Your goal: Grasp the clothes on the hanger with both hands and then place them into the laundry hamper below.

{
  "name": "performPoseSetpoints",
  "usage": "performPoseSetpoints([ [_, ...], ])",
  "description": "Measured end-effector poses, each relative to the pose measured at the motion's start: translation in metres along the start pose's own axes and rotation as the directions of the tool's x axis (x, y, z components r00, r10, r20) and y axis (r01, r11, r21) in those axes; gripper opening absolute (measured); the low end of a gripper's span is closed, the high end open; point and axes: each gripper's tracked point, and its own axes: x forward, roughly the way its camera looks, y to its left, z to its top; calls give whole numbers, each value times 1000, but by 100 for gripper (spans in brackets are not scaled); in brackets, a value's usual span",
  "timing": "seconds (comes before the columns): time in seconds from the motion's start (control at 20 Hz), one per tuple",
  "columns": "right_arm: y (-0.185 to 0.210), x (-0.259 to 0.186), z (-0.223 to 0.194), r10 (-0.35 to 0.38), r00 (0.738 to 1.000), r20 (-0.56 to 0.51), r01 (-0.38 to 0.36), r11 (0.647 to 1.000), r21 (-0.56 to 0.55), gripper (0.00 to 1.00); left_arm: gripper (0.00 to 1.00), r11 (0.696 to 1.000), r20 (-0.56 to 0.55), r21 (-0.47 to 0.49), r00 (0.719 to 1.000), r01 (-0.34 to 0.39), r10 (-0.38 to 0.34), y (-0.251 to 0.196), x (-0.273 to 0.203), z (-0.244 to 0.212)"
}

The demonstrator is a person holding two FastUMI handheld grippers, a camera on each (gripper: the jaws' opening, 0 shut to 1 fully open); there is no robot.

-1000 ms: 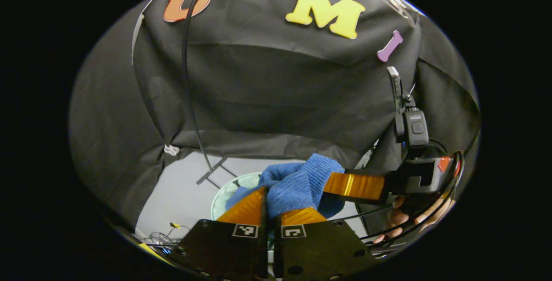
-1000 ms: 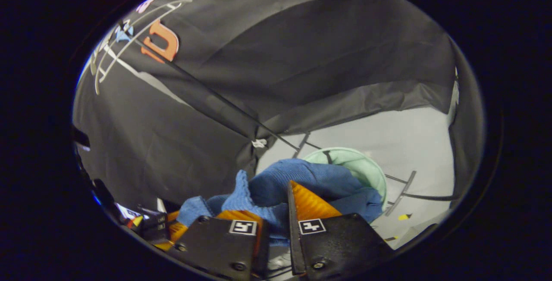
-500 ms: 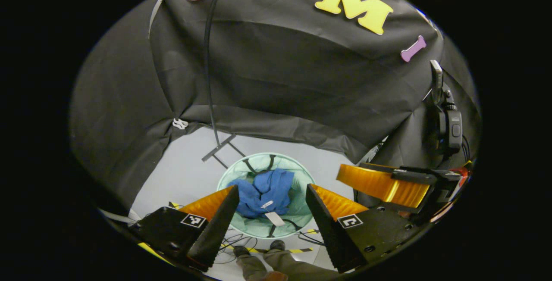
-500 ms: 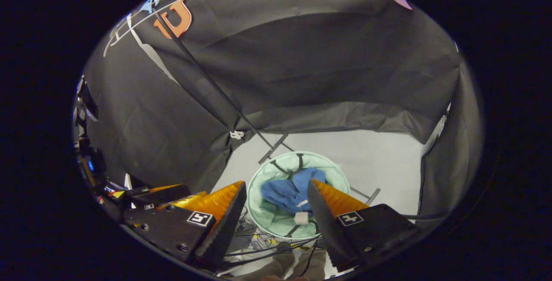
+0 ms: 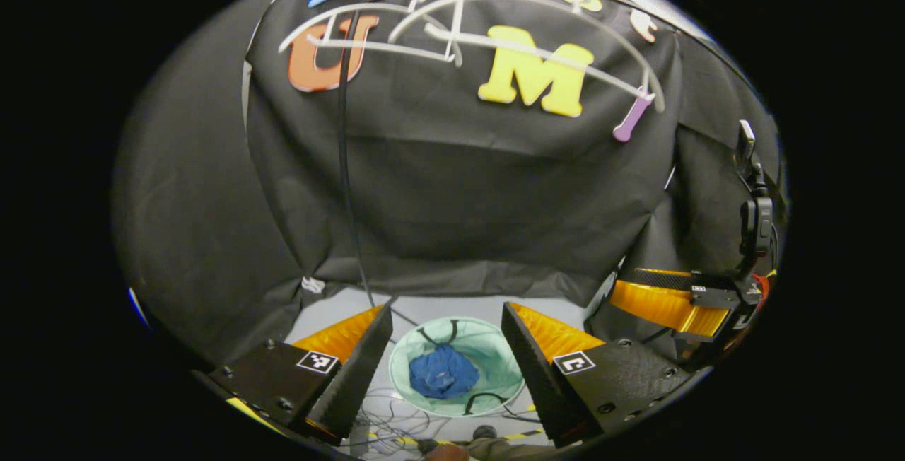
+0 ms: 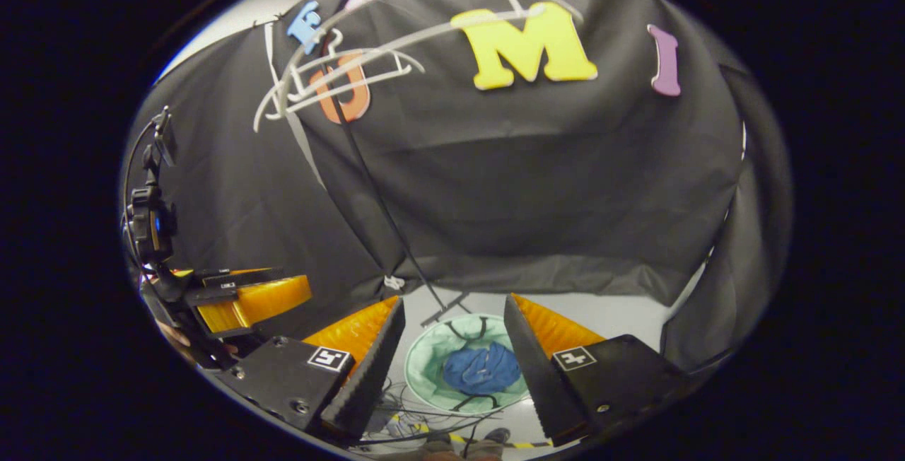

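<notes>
blue clothes bunched inside laundry hamper

Blue clothes lie in the hamper between the spread left claw.

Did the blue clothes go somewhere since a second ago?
Yes. The blue clothes went down out of both tools and now lie in the green hamper on the floor. Before, both tools held them above it.

We see the blue clothes lying crumpled inside the round pale-green laundry hamper on the floor, below the bare white hanger
</notes>
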Motion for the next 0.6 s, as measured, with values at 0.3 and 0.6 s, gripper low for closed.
performPoseSetpoints([
  [0.3, 29, -84, 67, -10, 972, 236, 38, 992, -116, 90, 96, 999, 171, 41, 985, 5, -12, 0, -91, 66],
  [0.6, 65, -170, 103, 19, 913, 407, 35, 992, -124, 90, 98, 996, 346, 91, 938, -14, -18, 10, -175, 124],
])
